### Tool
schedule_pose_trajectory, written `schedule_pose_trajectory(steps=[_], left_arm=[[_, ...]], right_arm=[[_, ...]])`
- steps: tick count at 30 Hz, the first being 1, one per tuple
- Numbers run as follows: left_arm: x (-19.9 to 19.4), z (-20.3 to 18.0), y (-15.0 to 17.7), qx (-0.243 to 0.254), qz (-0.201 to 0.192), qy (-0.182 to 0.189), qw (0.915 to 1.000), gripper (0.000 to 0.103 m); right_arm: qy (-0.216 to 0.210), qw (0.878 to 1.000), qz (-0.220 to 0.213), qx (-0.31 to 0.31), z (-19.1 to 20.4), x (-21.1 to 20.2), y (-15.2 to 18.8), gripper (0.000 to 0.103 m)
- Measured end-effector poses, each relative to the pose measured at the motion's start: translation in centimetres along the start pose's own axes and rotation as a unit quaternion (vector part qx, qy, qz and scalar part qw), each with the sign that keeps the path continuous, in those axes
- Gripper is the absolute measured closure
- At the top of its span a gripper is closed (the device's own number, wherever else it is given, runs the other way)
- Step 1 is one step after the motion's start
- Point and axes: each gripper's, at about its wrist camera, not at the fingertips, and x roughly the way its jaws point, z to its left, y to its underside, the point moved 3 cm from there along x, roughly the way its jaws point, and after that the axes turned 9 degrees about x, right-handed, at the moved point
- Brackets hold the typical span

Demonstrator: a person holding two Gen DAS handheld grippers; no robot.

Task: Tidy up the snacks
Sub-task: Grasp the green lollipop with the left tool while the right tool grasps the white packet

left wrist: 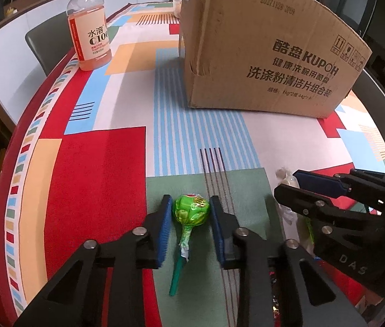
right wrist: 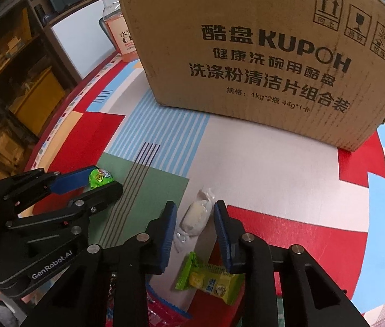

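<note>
A green-wrapped lollipop (left wrist: pixel 191 208) lies on the patterned tablecloth, its green stick pointing toward me. My left gripper (left wrist: pixel 191 204) is open, its blue pads on either side of the lollipop head without touching it. It also shows in the right wrist view (right wrist: pixel 100 177). A pale candy in a clear wrapper (right wrist: pixel 198 212) lies between the open fingers of my right gripper (right wrist: pixel 195 209), which does not touch it. The right gripper shows in the left wrist view (left wrist: pixel 288 182) at the right. A brown cardboard box (left wrist: pixel 260 51) stands behind, also in the right wrist view (right wrist: pixel 260 54).
A drink bottle with pink liquid (left wrist: pixel 90 27) stands at the table's left edge. A green-yellow snack packet (right wrist: pixel 208 278) lies under my right gripper. A white basket (left wrist: pixel 176 5) sits behind the box. Chairs stand around the table.
</note>
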Motion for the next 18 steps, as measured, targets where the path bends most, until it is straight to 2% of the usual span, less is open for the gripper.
schedule_pose_trajectory(steps=[5, 8, 18], left_arm=[[-0.1, -0.1, 0.1, -0.002, 0.0, 0.002, 1.0, 0.077], [-0.8, -0.3, 0.1, -0.003, -0.007, 0.004, 1.0, 0.077], [-4.2, -1.0, -0.7, -0.004, -0.045, 0.0, 0.999, 0.077]], right_arm=[[0.012, 1.0, -0.008, -0.017, 0.2, 0.0, 0.2, 0.078], [-0.008, 1.0, -0.012, -0.011, 0.1, -0.5, 0.1, 0.078], [-0.018, 0.999, -0.044, -0.013, 0.2, -3.3, -0.4, 0.078]])
